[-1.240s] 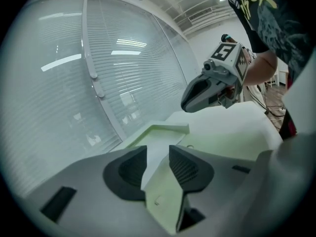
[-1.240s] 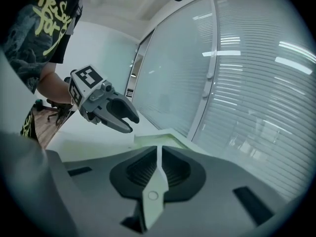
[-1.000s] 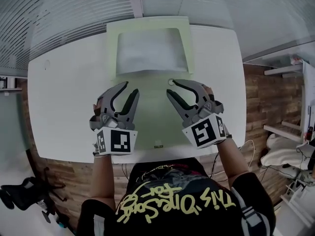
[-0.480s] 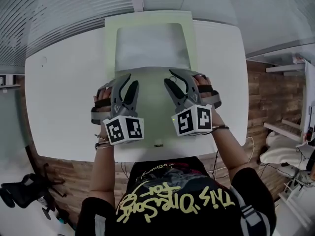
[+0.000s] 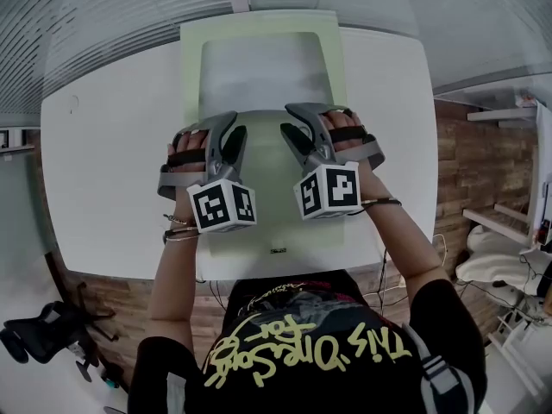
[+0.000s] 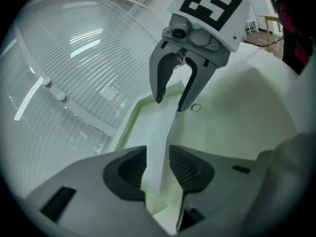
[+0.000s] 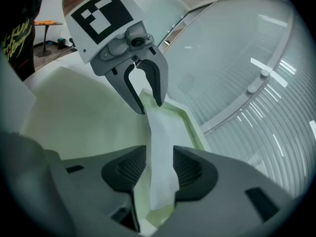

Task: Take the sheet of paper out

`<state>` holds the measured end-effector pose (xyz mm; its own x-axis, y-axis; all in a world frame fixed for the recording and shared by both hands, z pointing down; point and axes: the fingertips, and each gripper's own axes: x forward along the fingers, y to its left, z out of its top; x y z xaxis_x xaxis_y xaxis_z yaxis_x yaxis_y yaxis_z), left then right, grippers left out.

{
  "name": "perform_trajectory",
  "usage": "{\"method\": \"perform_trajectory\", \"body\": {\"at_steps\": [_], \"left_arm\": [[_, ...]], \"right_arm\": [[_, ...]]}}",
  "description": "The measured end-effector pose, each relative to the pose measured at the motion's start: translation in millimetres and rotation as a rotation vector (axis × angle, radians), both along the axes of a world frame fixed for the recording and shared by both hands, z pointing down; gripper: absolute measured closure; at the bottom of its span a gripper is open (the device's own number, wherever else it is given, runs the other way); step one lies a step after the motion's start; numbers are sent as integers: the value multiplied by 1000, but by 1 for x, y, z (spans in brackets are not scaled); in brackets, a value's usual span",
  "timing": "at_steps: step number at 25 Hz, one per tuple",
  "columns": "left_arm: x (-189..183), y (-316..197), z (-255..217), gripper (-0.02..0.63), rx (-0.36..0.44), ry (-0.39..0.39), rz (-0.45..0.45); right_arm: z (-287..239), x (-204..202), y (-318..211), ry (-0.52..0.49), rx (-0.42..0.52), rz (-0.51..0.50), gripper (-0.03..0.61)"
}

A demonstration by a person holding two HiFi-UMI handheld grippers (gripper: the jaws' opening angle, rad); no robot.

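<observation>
Sheet of paper (image 5: pixel 263 76) lay top centre in a pale green folder (image 5: pixel 191 59).
Left gripper (image 5: pixel 231 126) and right gripper (image 5: pixel 288 119) straddled its near edge, jaws apart, nothing pinched; the right's had just been opening.

Both pairs of tongs came forward over the tabletop (image 5: pixel 112 171) until their tips reached the near edge of the sheet of paper (image 5: pixel 263 72). The left tongs (image 5: pixel 235 125) and the right tongs (image 5: pixel 286 119) each rolled inward, off their splayed, flat pose and onto their sides. The right jaws had just been opening, and the sheet's edge passed between them unpressed.
</observation>
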<state>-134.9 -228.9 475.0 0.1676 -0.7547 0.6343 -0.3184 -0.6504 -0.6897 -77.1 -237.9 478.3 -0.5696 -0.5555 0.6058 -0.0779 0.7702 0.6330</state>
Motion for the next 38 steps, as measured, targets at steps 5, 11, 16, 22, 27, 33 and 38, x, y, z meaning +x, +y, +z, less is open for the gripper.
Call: {"method": "perform_trajectory", "body": {"at_steps": [5, 11, 16, 22, 27, 33, 38], "left_arm": [[0, -4, 13, 481, -41, -1, -17], [2, -12, 22, 481, -72, 3, -26], [3, -18, 29, 481, -118, -9, -16], [2, -27, 36, 480, -146, -20, -22], [-3, -33, 43, 480, -173, -83, -32], [0, -36, 45, 482, -188, -93, -24], [3, -38, 45, 494, -191, -94, -10]], "right_arm": [[14, -3, -4, 45, -6, -12, 420], [22, -8, -7, 62, -14, -33, 420], [27, -9, -11, 74, -23, -41, 420], [32, -12, -17, 81, -30, -47, 420], [36, -14, -22, 88, -28, -45, 420], [39, -15, -27, 123, -22, -58, 420], [39, -19, -29, 131, -11, -60, 421]]}}
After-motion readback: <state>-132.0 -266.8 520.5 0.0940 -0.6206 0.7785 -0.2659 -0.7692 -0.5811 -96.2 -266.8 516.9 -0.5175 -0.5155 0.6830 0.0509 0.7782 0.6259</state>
